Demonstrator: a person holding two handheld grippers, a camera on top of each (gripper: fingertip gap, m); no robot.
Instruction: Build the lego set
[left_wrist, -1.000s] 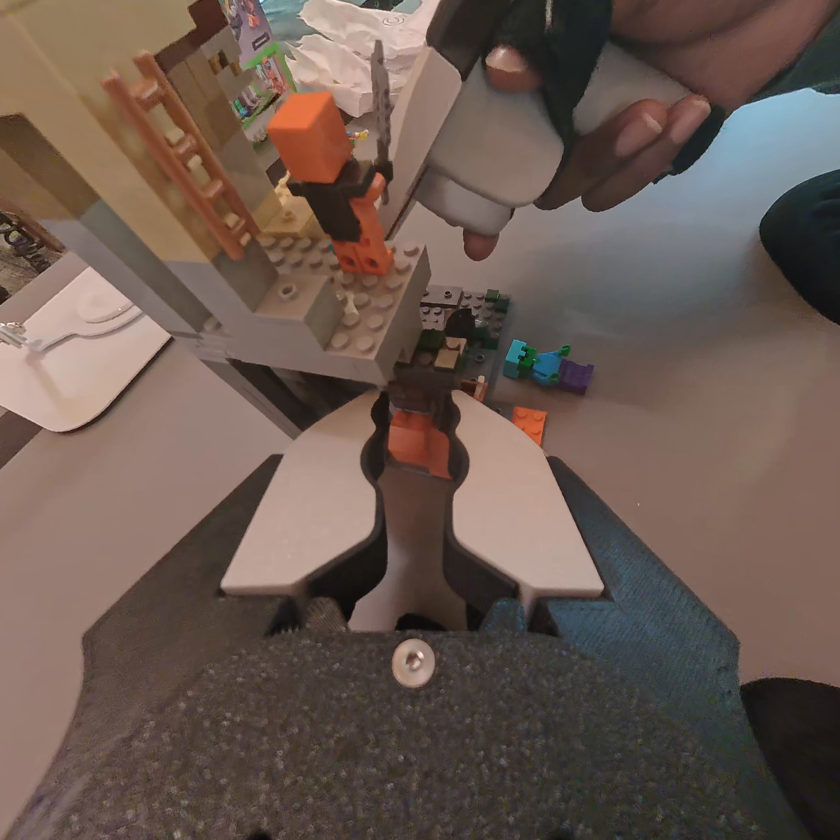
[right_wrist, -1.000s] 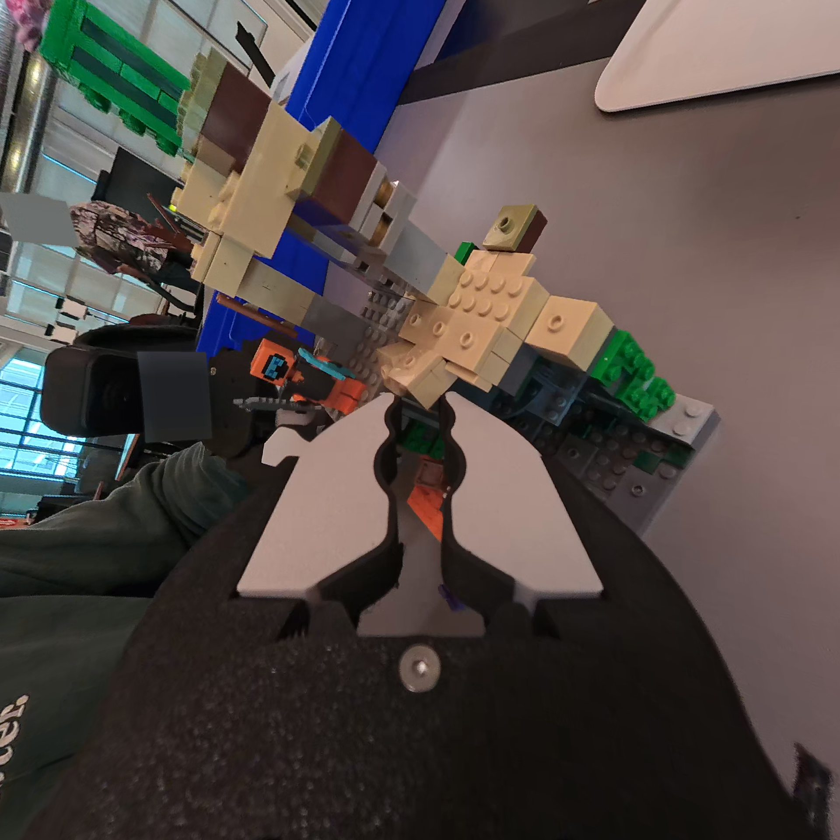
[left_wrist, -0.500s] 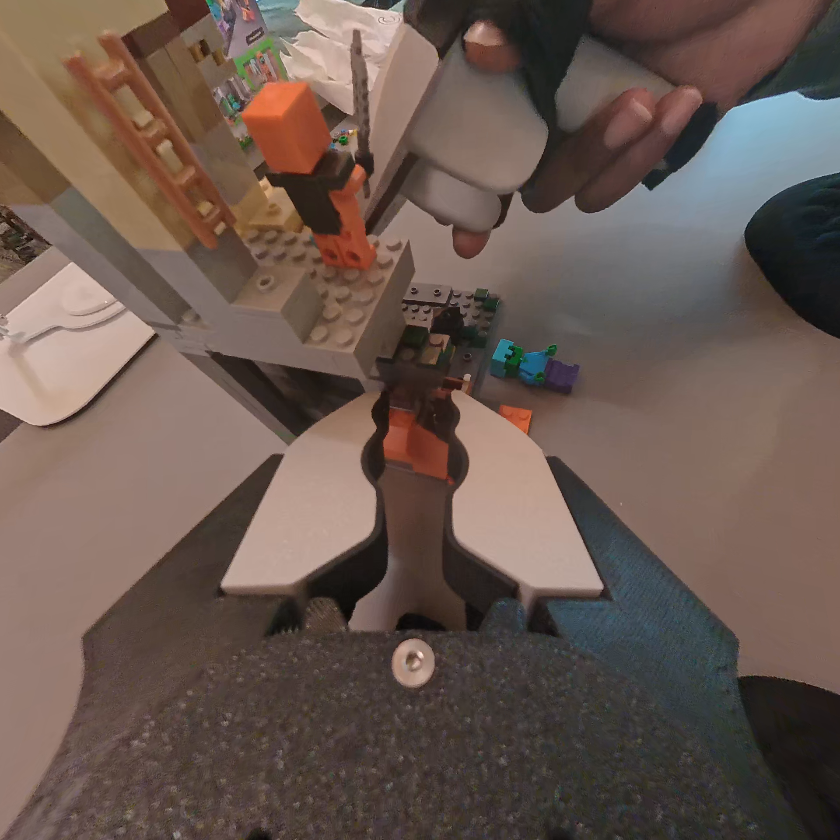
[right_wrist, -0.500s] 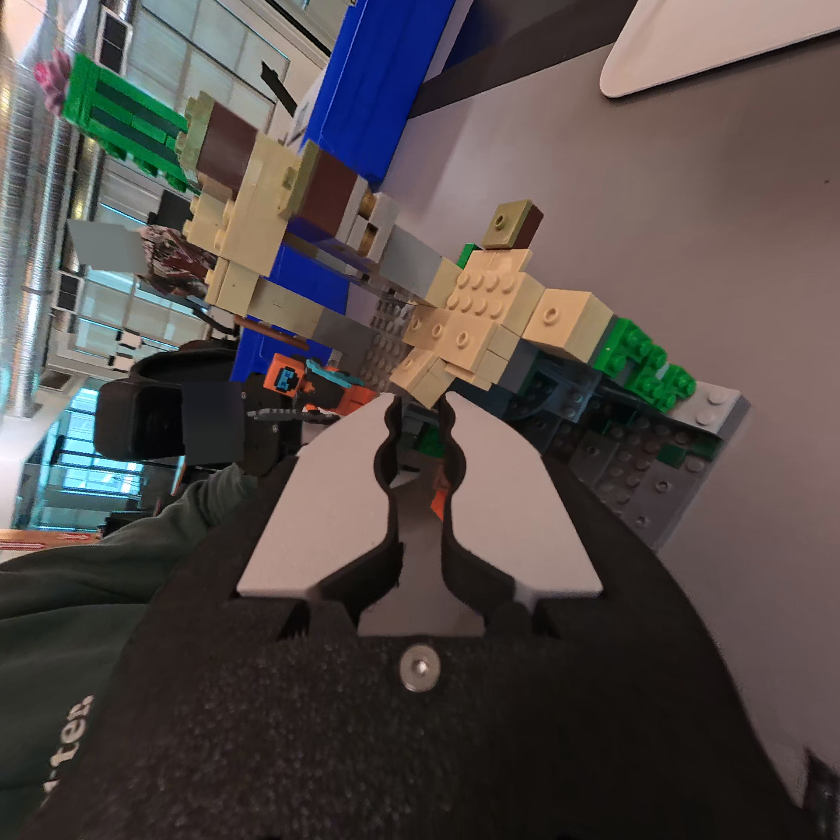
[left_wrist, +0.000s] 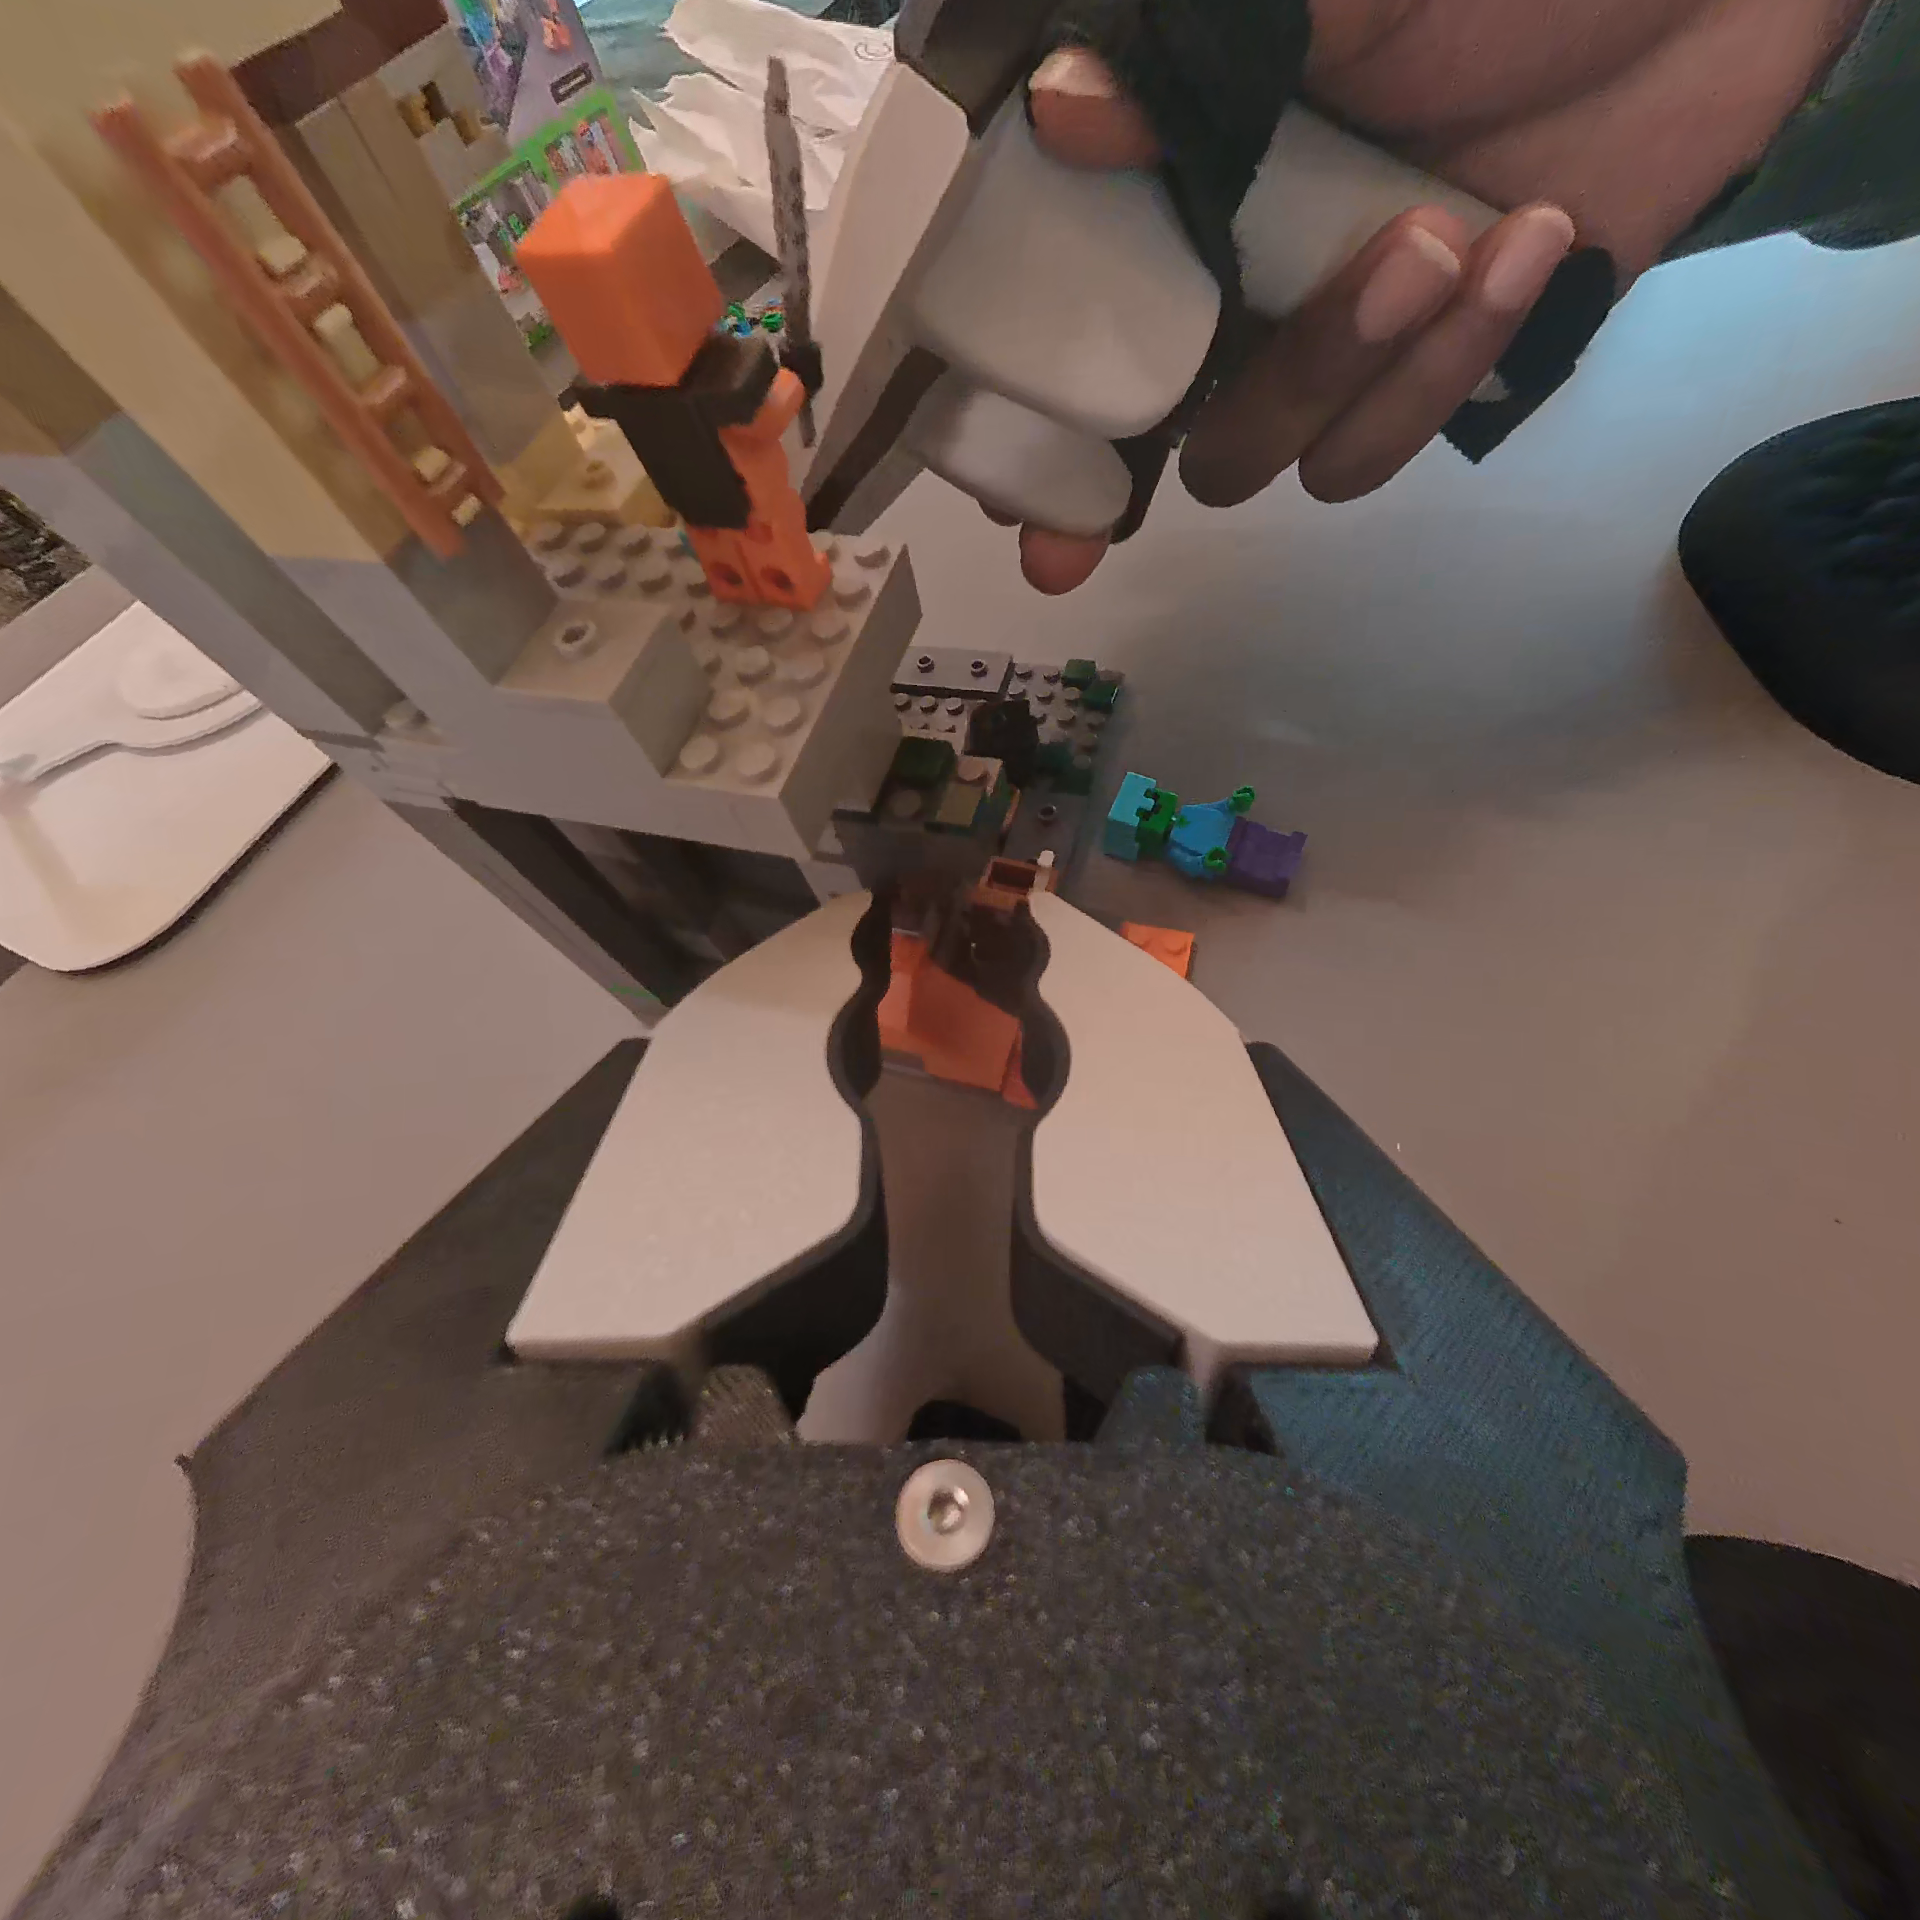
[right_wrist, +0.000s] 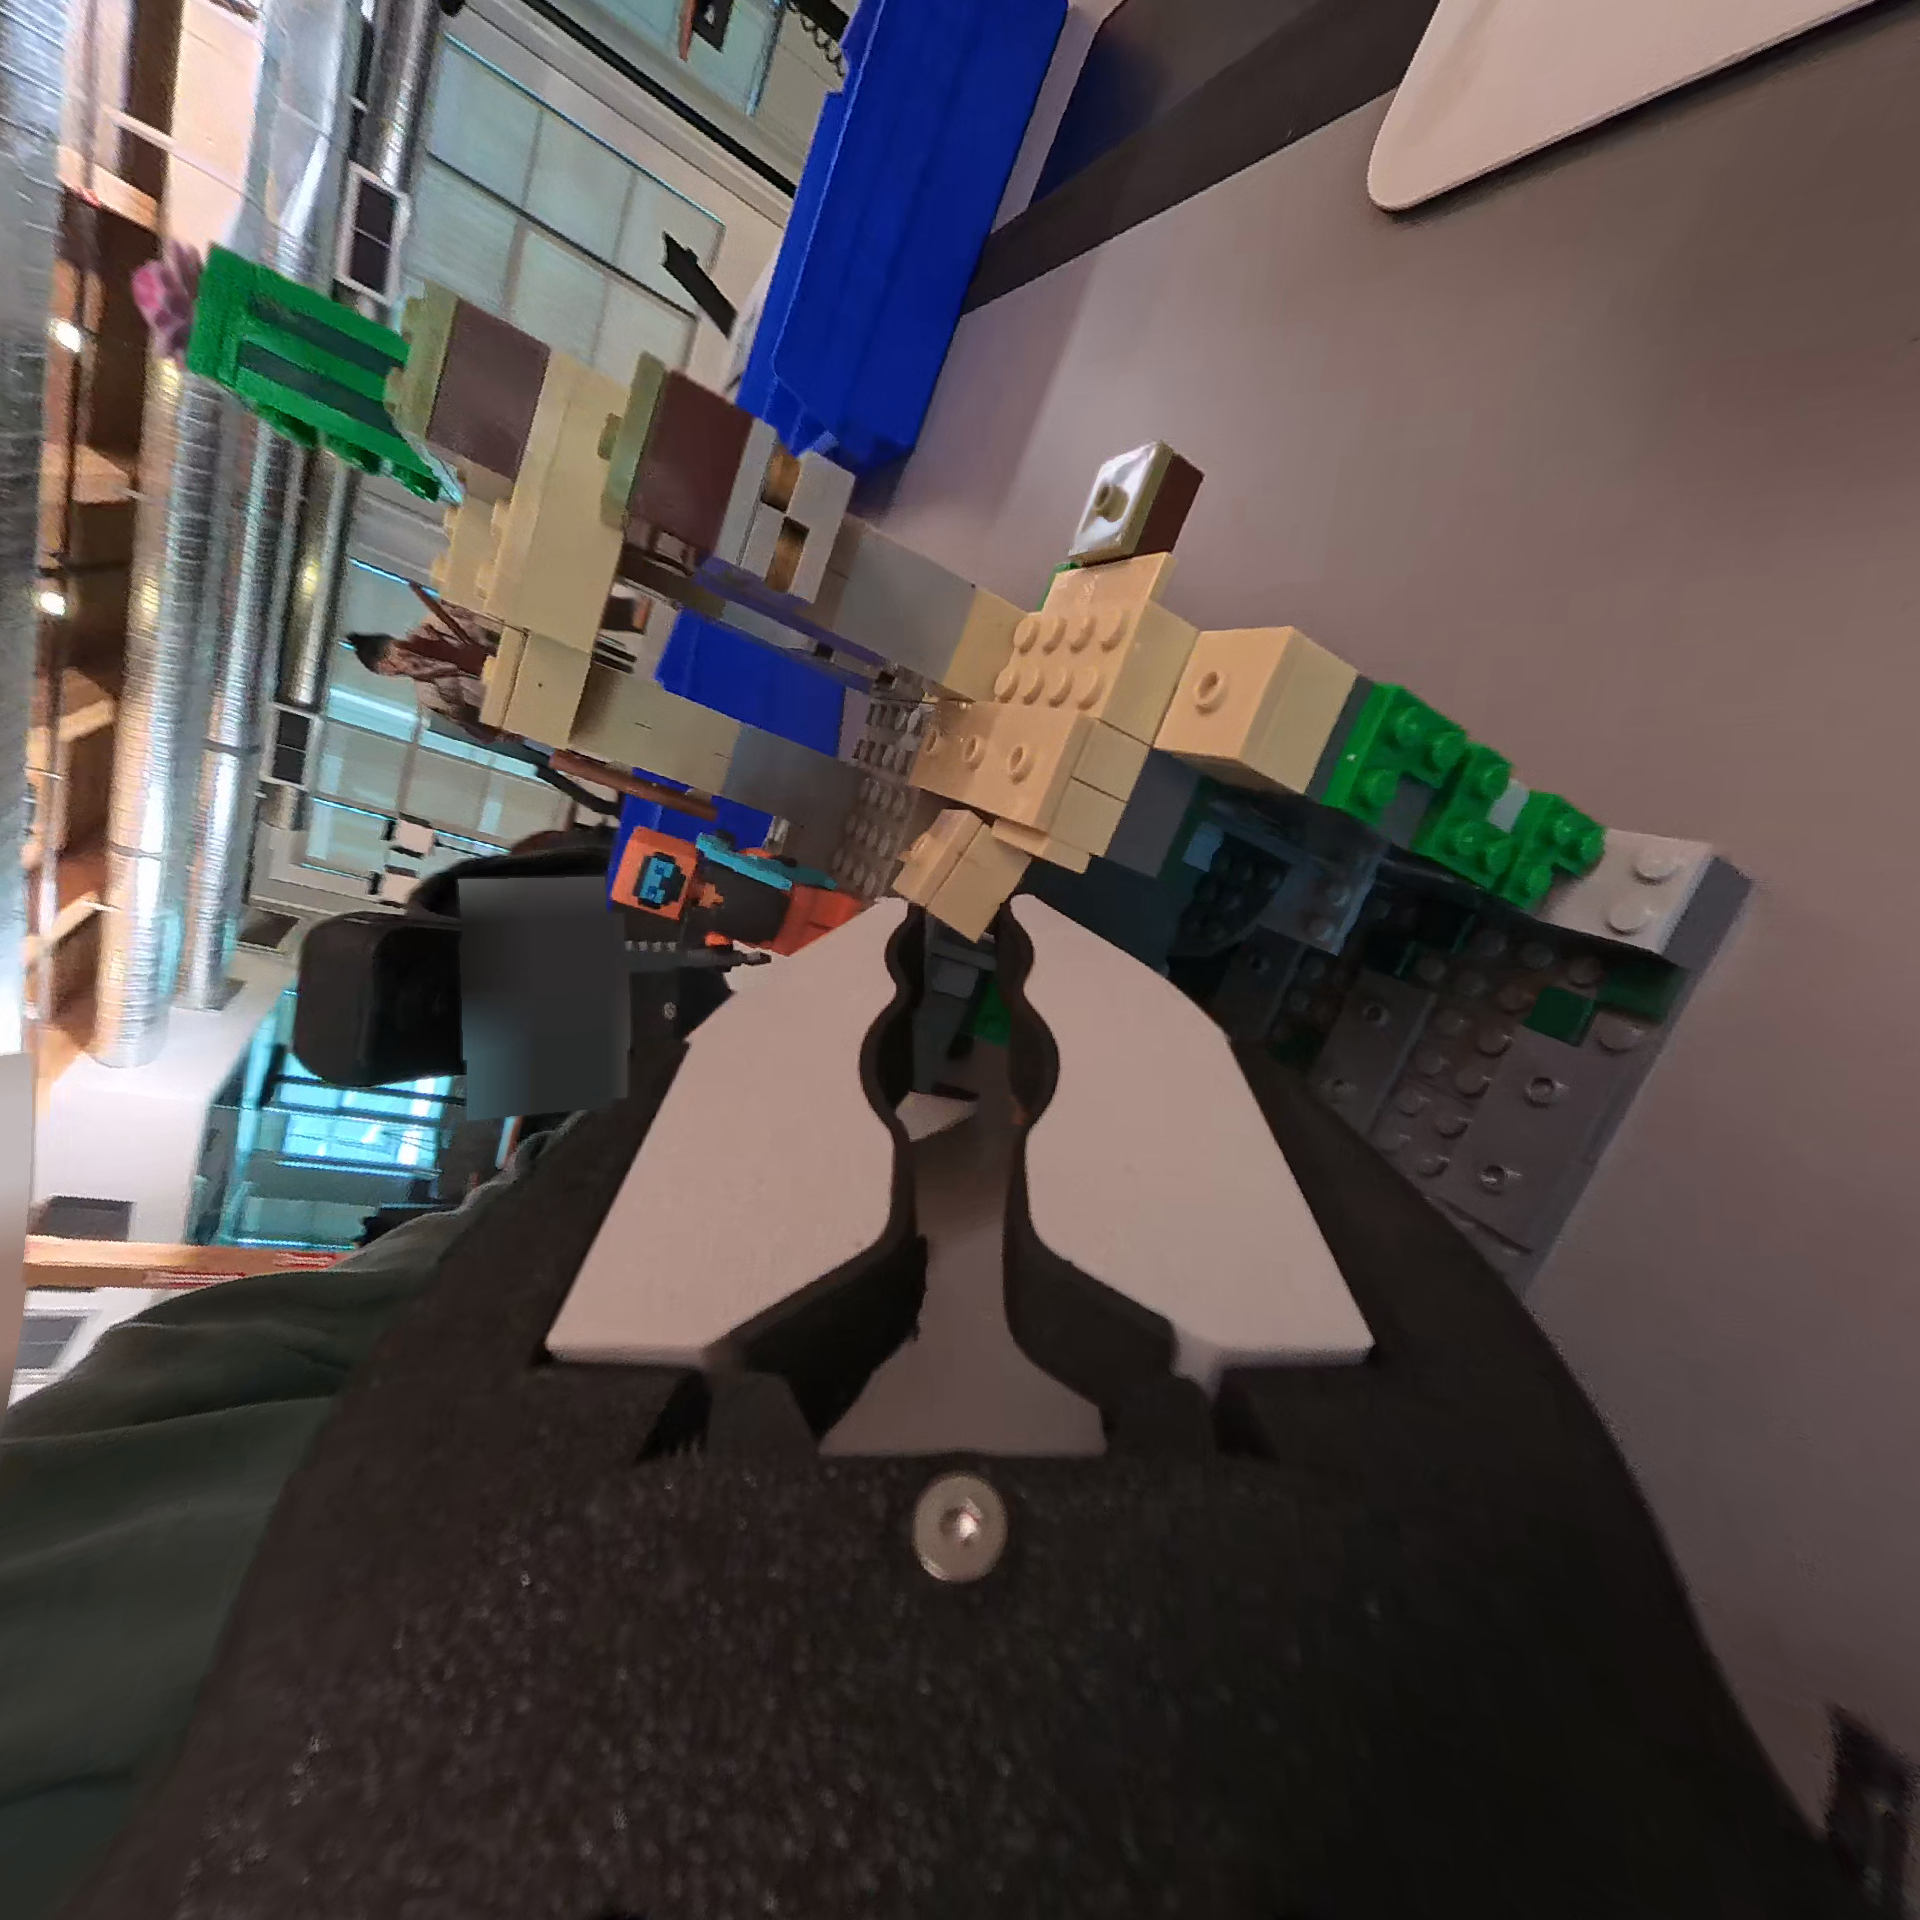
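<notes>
The lego build (left_wrist: 312, 540) is a tan and grey tower with a brown ladder (left_wrist: 301, 301) and a grey studded ledge (left_wrist: 769, 675). An orange-headed minifigure (left_wrist: 686, 416) with a sword stands on that ledge. My left gripper (left_wrist: 951, 914) is shut on an orange and dark part at the build's lower edge. In the right wrist view the build (right_wrist: 1060, 707) lies sideways, with green bricks (right_wrist: 1455, 790) and a dark grey baseplate (right_wrist: 1507, 1122). My right gripper (right_wrist: 956, 914) is shut on a small tan brick at the build's corner. It also shows hand-held in the left wrist view (left_wrist: 1039, 312), behind the minifigure.
A blue and purple zombie figure (left_wrist: 1205, 831) and a loose orange plate (left_wrist: 1162, 945) lie on the grey table to the right. A white tray (left_wrist: 125, 810) sits at the left. White paper (left_wrist: 769, 104) lies behind the build. A blue bin (right_wrist: 883, 260) stands at the table's far edge. Some 7 centimetres of space lies between my two pairs of fingers.
The right wrist view has swung, so the build sits lower and more of the room shows. The left view shifted slightly. Both grips are unchanged.
</notes>
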